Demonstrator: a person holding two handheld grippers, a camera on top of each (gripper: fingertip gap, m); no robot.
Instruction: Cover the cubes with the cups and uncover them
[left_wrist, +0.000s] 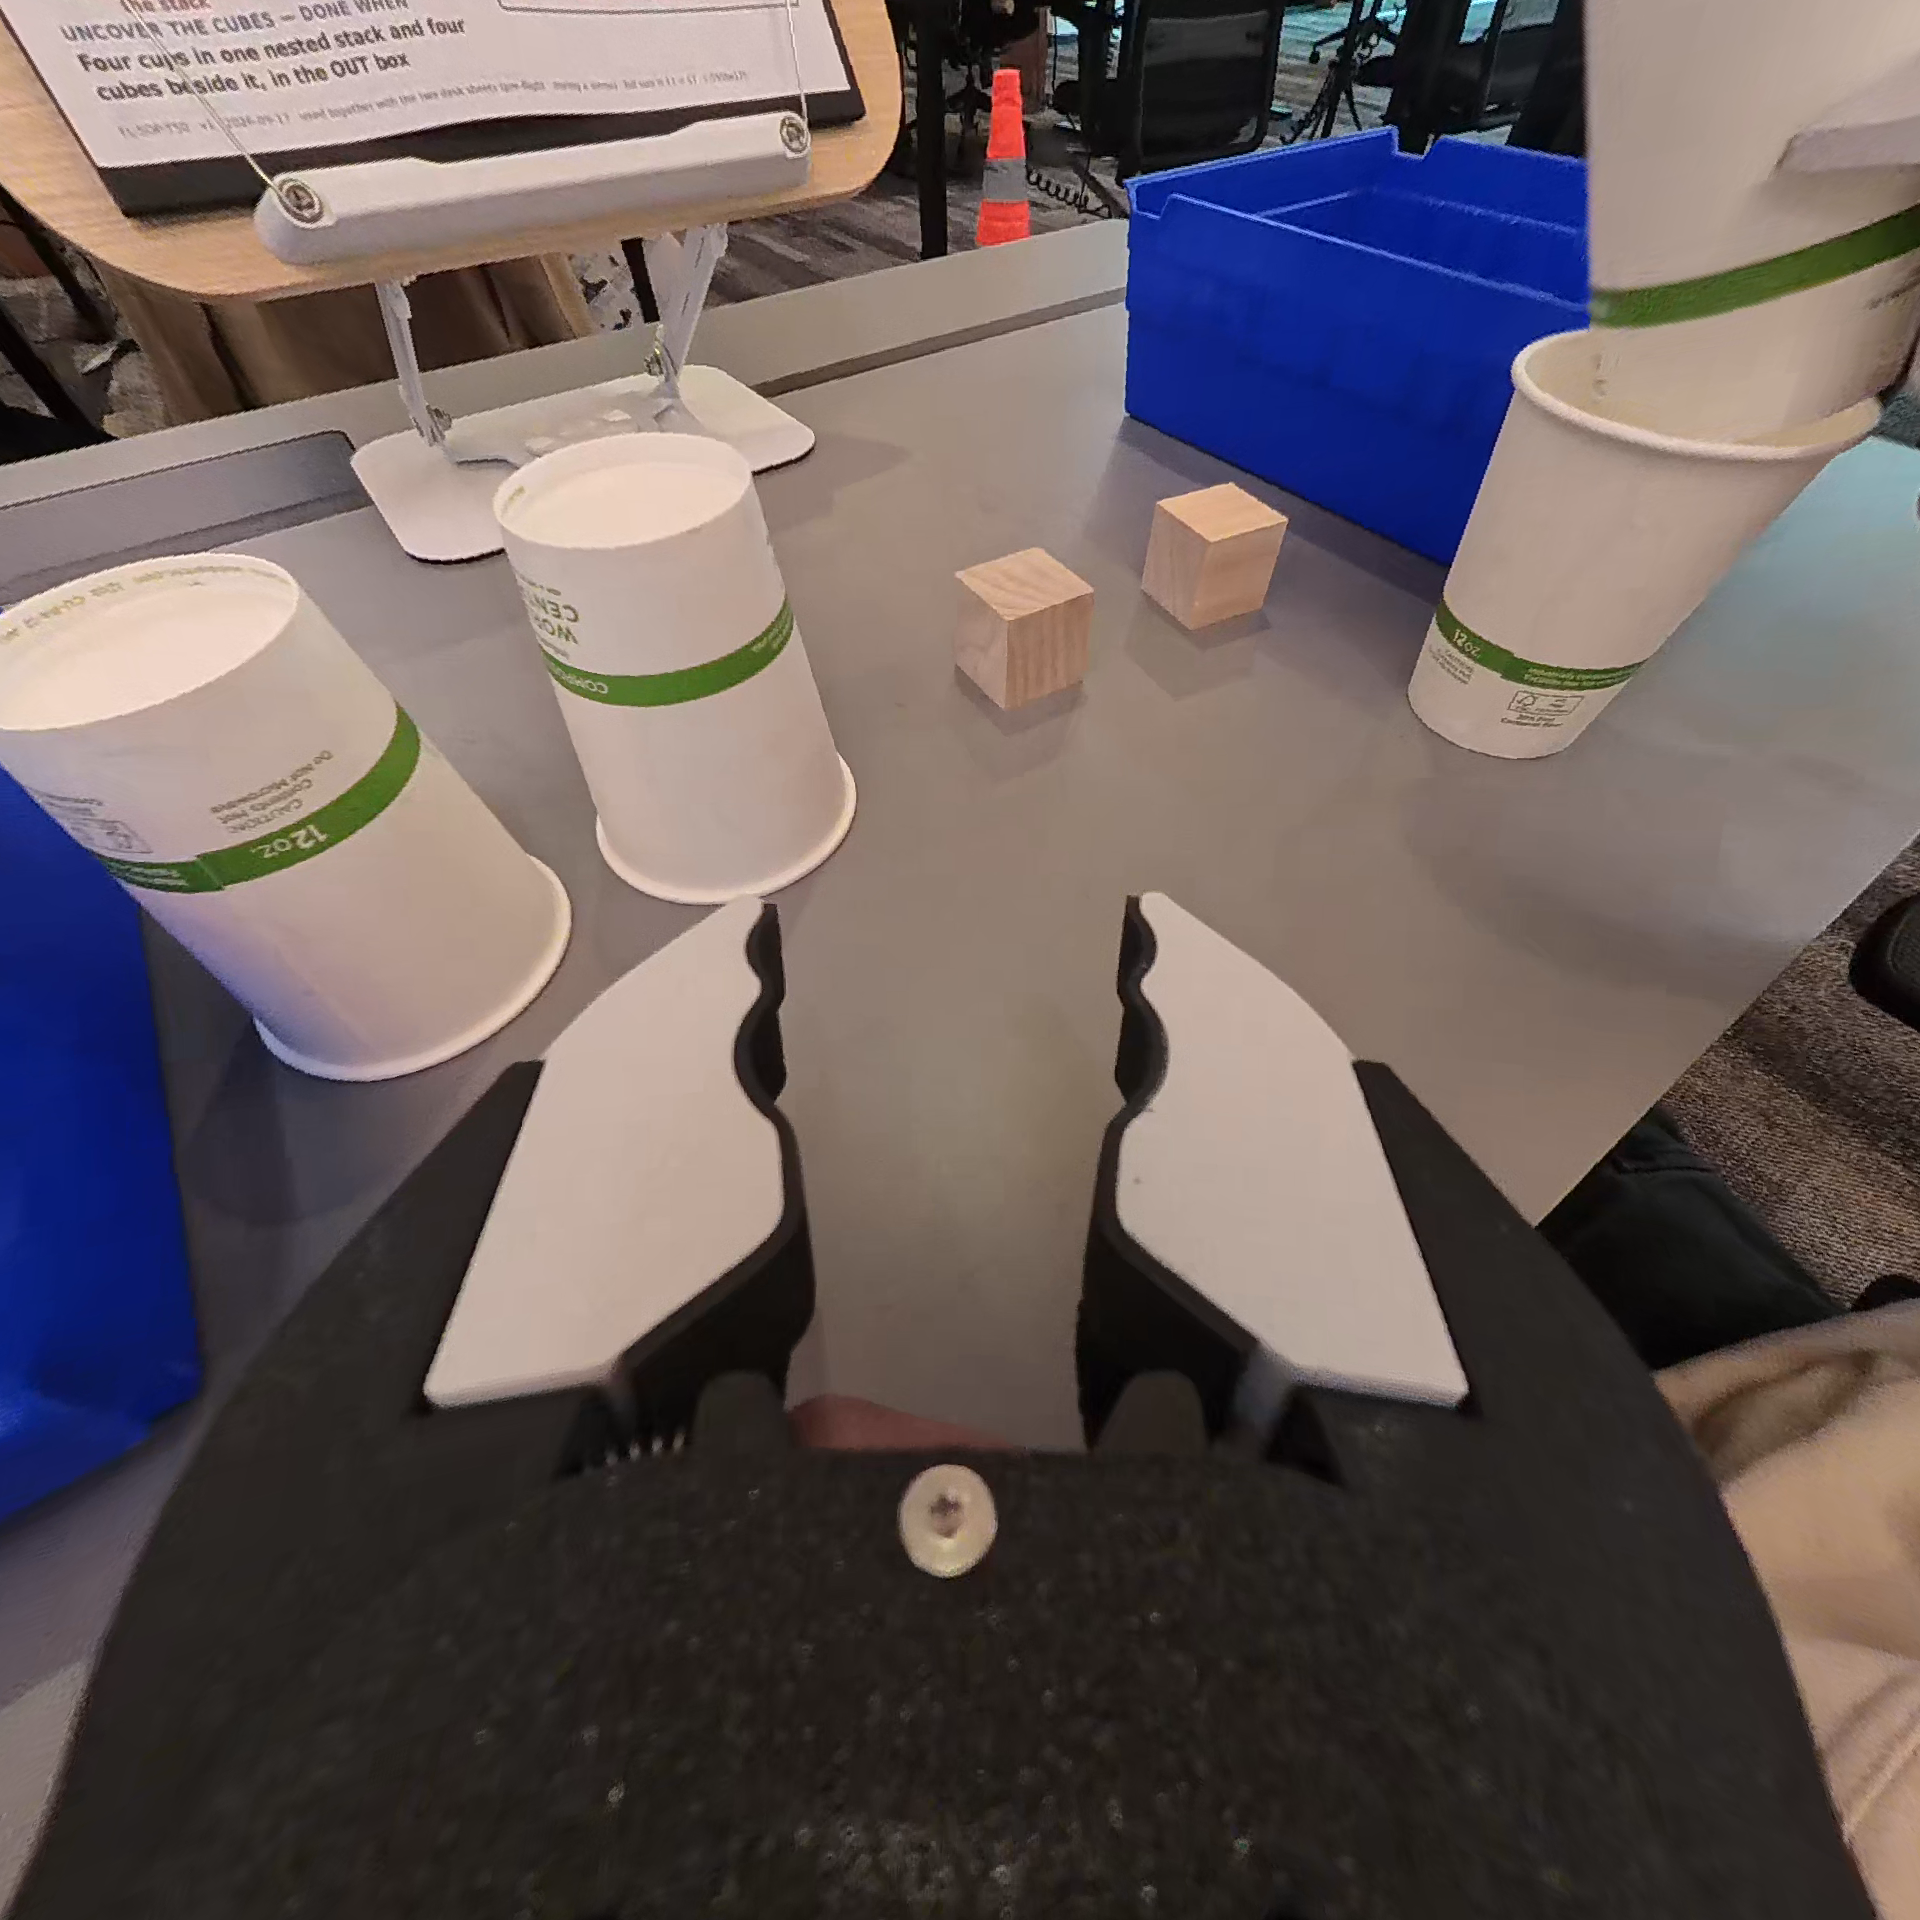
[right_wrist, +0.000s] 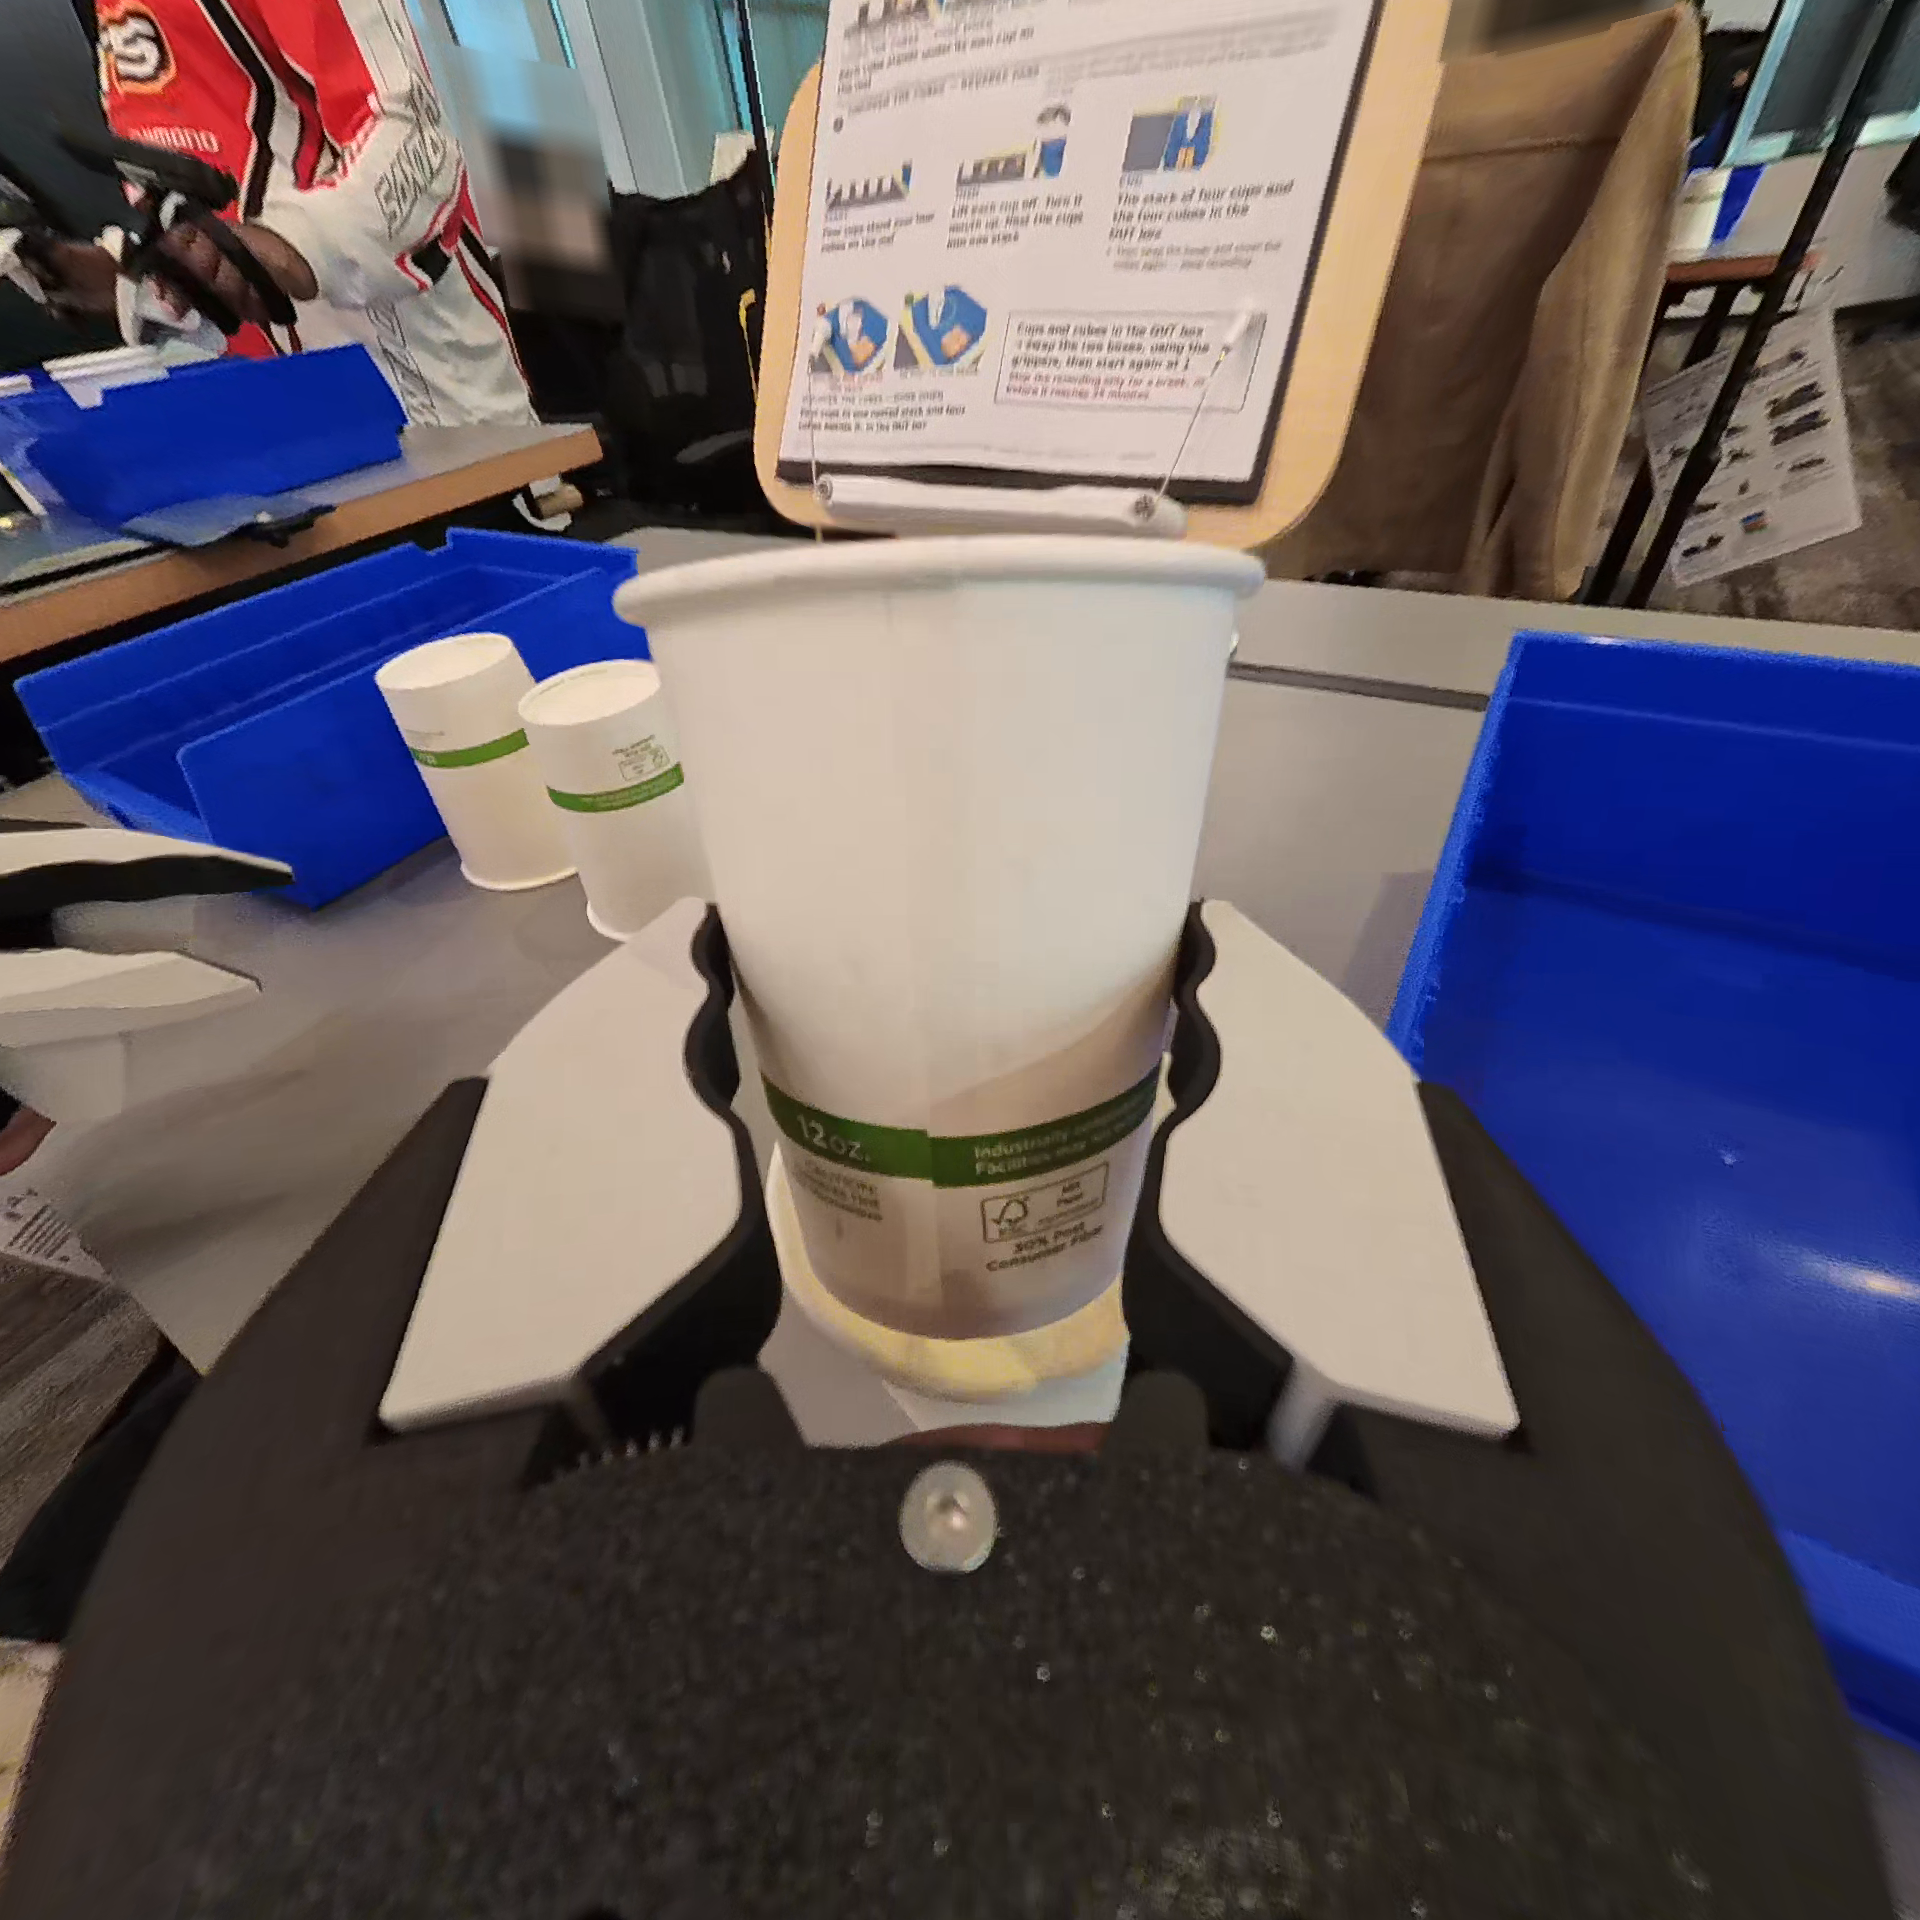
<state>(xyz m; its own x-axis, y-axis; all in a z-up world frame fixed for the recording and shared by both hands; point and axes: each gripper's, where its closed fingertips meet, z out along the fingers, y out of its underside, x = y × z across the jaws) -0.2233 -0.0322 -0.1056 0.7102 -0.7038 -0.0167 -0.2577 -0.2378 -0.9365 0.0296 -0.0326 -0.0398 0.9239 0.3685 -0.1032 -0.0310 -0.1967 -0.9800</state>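
Left gripper (left_wrist: 948, 935): jaws spread wide, nothing between them, held above the near edge of the grey tabletop (left_wrist: 1039, 831).

Right gripper (right_wrist: 951, 997): jaws closed on the lower part of a white paper cup with a green band (right_wrist: 935, 831), mouth up. The bottom of this held cup sits in the mouth of a second upright cup (left_wrist: 1579, 582), which stands on the tabletop near the right edge, just in front of a blue bin (left_wrist: 1330, 343).

Two upside-down cups stand toward the left edge: one (left_wrist: 260, 821) nearer the front, one (left_wrist: 675, 675) farther in. What they cover cannot be seen.

Two wooden cubes (left_wrist: 1023, 627) (left_wrist: 1214, 554) lie bare near the tabletop's middle, close together, not touching, between the upside-down cups and the upright cup.

An instruction sheet on a stand (left_wrist: 468, 125) sits at the far edge. A second blue bin (right_wrist: 260, 727) lies at the left edge.
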